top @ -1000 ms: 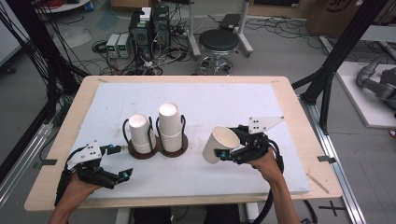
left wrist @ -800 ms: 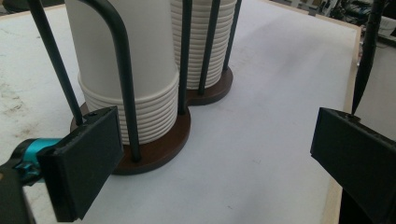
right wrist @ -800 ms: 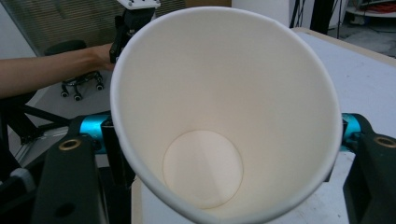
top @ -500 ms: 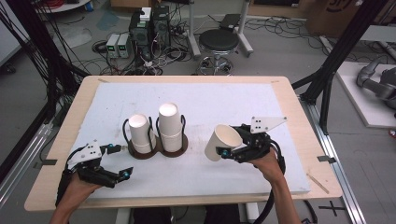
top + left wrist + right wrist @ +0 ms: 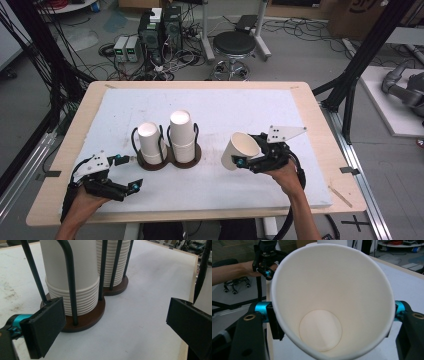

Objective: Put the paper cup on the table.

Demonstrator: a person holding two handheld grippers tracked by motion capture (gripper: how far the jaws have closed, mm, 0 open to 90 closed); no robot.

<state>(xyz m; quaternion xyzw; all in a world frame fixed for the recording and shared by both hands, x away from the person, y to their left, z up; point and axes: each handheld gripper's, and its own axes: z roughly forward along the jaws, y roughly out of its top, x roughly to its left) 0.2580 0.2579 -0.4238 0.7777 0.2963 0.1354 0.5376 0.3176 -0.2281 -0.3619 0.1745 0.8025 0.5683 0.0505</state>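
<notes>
We are working at table (image 5: 305, 107), white mat on top. 2 stacks of inverted paper cups (image 5: 181, 135) standing in double wire holder (image 5: 170, 159) at mat centre-left. Right gripper (image 5: 244, 159) pinching single paper cup (image 5: 239, 150) by its wall, cup tilted, mouth toward its camera, held above mat, well right of holder. Left gripper (image 5: 126, 172) hovering just beside holder, jaws spread, gripping nothing. We judge: 1 cup taken, now being carried; next move calls for turning it upright, setting down on bare mat. Holder wires, stool (image 5: 235, 45) beyond table not obstructing.
</notes>
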